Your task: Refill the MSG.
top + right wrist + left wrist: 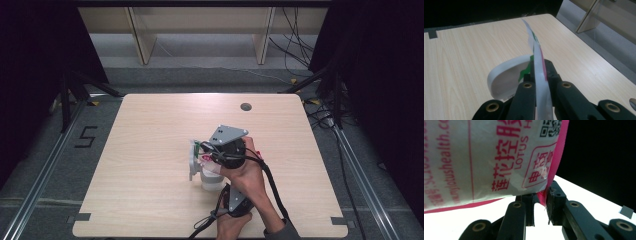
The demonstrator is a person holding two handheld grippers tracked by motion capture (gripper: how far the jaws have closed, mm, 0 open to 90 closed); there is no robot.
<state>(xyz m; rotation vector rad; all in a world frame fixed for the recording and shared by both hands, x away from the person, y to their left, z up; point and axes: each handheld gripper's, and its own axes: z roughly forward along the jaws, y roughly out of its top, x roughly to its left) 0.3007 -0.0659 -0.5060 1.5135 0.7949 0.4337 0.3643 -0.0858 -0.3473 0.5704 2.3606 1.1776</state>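
You're holding both grippers close together near the middle of the table [150, 125], a little toward your side. Your right gripper [212, 152] is sitting farther from you, grey three-cornered plate on top, your right hand [250, 172] wrapped around its body. Your left gripper [227, 192] is sitting nearer to you, just below the right one, your left hand [230, 222] gripping it at the table's near edge.

Between the two, you're handling a paper packet [205, 159] with pink and red print. In the right gripper view, your right gripper [539, 72] is pinching that packet [540, 70] edge-on: the jaws are pressed together on it, and the thin white sheet is running up between them, with a red line on one face and a bit of green on the other. In the left gripper view, your left gripper [541, 195] is pinching the pink-bordered lower corner of the packet [486, 157]; the jaws are standing slightly apart lower down, but the tips are clamping the pink edge. The packet's broad face is hanging right in front of that camera, red lettering across white paper, a code mark at its top.

Just beside the packet, a white cup [210, 180] is standing on the table; in the right gripper view its rounded rim [506, 72] is sitting just behind your jaws, to the left of the sheet. A grey piece [192, 162] is lying by the cup's left side; what it is, I cannot tell.
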